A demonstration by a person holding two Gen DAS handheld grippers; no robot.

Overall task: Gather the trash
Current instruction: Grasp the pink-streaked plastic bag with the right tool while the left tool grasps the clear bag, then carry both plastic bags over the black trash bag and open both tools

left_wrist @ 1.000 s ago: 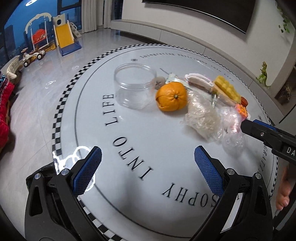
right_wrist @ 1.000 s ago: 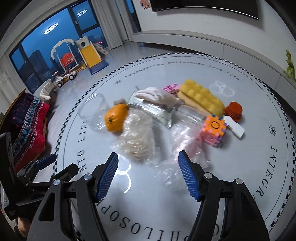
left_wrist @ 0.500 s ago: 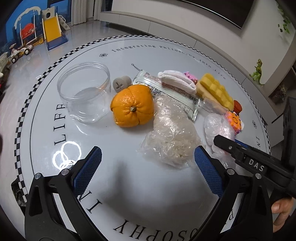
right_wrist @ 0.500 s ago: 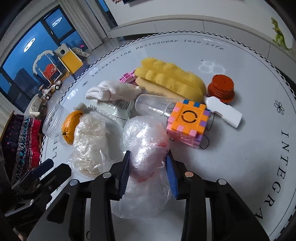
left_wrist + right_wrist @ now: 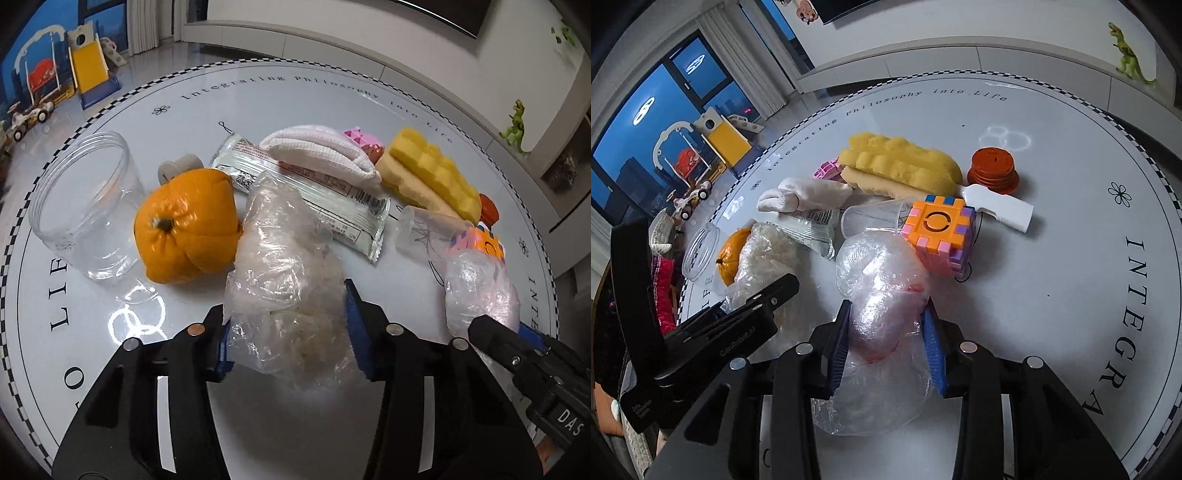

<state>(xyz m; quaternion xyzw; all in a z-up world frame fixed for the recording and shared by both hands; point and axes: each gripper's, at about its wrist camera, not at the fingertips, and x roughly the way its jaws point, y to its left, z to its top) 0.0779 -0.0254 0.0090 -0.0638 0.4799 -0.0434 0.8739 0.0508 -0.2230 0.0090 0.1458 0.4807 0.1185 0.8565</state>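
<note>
1. Gripping a crumpled clear plastic bag (image 5: 288, 295), your left gripper (image 5: 286, 332) has just been closing; its blue pads now press the bag's two sides, jaws about half shut

2. That bag lies on the round white table (image 5: 332, 110), touching the orange (image 5: 184, 225) on its left and overlapping the white snack wrapper (image 5: 332, 210) behind it

3. Your right gripper (image 5: 886, 339) is clamped on a second clear plastic bag (image 5: 882, 288), jaws narrowed with the film bunched between the pads; this bag shows red smears inside

4. The second bag sits just beside the orange-and-pink puzzle cube (image 5: 940, 230), with a tipped clear cup (image 5: 871, 218) behind it

5. An open clear jar (image 5: 85, 206) stands left of the orange, empty as far as you can see

6. Yellow sponges (image 5: 897, 166), a white glove (image 5: 805, 194), a red lid stack (image 5: 993, 166) and a white comb (image 5: 1004, 210) lie untouched further back
</note>
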